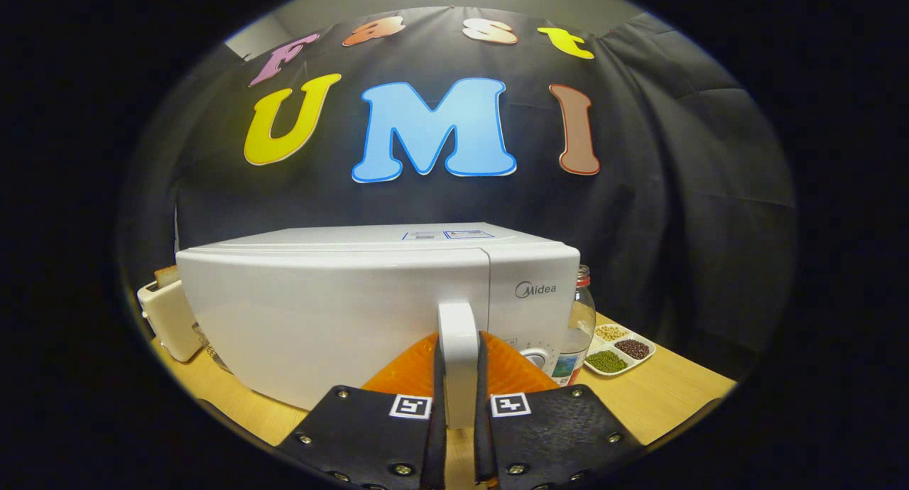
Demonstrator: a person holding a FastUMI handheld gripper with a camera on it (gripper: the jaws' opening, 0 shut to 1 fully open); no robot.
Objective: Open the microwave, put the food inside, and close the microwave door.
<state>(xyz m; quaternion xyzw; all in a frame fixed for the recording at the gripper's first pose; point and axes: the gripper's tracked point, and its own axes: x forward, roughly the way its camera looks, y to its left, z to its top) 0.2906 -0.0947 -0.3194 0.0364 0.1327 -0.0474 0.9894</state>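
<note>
One white microwave (341, 312) stands on the wooden desk (660, 398), taking up most of its middle, with its door shut and flush with the front. A single white vertical handle (458, 355) runs down the door's right side, next to the control panel with its one round dial (537, 360) showing low down.

The claw (459, 405) is closed on that handle: its two orange fingers (405, 373) sit one on each side of the white bar, pressing it between them. Each of the two black finger mounts carries one small black-and-white square marker, two in all.

At the desk's left edge, beside the microwave's left corner, there is one cream toaster (167, 319) with one slice of bread (165, 275) standing up out of its top. Something wiry shows just between the toaster and the microwave's lower corner, too hidden to name.

On the right, just beside the microwave, stands one clear glass jar (581, 327) with a red lid. Near it, toward the desk's right edge, lies one white divided tray (616, 348) with three compartments I can count: pale beans in the far one, dark reddish beans in the middle right, green beans in the near one.

I can't pick out which food is meant for the microwave.
</note>
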